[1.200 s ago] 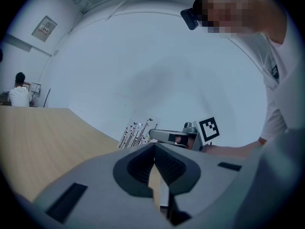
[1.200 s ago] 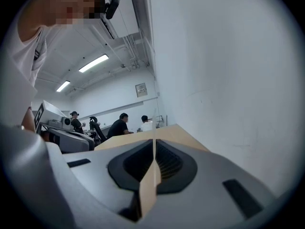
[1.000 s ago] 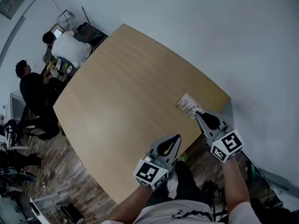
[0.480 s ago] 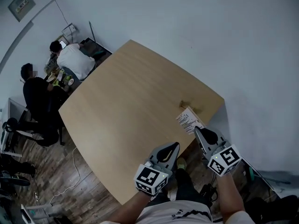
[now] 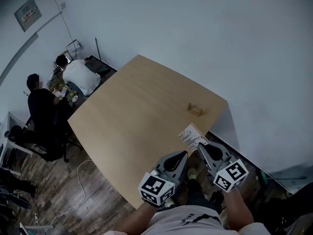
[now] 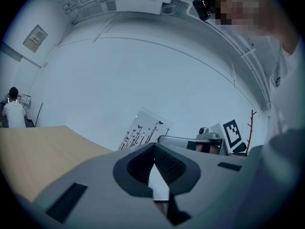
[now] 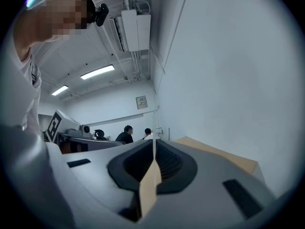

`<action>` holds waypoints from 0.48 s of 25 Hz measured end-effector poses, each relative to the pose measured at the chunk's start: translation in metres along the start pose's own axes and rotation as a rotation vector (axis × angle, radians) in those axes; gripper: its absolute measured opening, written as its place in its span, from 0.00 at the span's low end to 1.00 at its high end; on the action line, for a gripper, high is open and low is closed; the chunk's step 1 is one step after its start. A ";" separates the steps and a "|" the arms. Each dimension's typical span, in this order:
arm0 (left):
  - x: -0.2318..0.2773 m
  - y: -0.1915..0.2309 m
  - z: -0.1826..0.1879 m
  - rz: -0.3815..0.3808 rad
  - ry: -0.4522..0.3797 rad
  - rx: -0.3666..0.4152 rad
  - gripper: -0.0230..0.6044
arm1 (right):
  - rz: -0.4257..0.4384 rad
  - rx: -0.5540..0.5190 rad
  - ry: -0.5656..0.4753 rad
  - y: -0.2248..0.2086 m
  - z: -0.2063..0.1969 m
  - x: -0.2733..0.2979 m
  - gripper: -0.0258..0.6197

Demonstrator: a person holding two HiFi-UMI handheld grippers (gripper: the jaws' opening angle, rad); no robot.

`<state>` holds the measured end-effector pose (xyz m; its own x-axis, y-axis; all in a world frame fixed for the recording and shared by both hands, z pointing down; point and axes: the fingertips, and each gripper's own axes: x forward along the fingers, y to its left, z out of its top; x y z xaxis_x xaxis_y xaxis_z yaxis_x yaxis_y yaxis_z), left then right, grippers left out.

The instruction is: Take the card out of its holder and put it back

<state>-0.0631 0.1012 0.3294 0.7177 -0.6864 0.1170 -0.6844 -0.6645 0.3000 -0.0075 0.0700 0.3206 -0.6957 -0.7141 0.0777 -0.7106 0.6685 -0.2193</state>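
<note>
A small wooden card holder (image 5: 195,110) stands without a card near the right corner of the light wooden table (image 5: 137,111). My right gripper (image 5: 200,146) is shut on the white printed card (image 5: 191,136) and holds it over the table's near edge, apart from the holder. In the right gripper view the card (image 7: 154,128) shows edge-on, pinched between the pads of that gripper (image 7: 154,148). My left gripper (image 5: 184,153) hangs beside it, shut on nothing. From the left gripper (image 6: 154,149) I see the card's printed face (image 6: 145,127) and the right gripper's marker cube (image 6: 232,133).
Two people (image 5: 78,75) sit at a cluttered desk beyond the table's far left corner, with a chair (image 5: 34,141) nearby. A white wall (image 5: 220,43) runs close behind the table. A cable (image 5: 80,180) lies on the wooden floor at the left.
Both grippers have drawn back toward me and risen. The card has come away with the right gripper, and the holder now stands in plain view.
</note>
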 end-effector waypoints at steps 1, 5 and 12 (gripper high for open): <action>-0.005 -0.002 0.001 -0.002 -0.002 0.002 0.06 | 0.001 0.002 -0.003 0.007 0.000 -0.002 0.08; -0.019 -0.005 0.007 -0.005 -0.014 0.005 0.06 | 0.014 0.004 -0.015 0.027 0.003 -0.005 0.08; -0.015 -0.002 0.015 0.001 -0.024 -0.002 0.05 | 0.027 0.001 -0.033 0.025 0.013 0.000 0.08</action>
<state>-0.0747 0.1084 0.3126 0.7141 -0.6937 0.0946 -0.6846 -0.6636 0.3016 -0.0245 0.0841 0.3026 -0.7109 -0.7022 0.0395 -0.6915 0.6876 -0.2216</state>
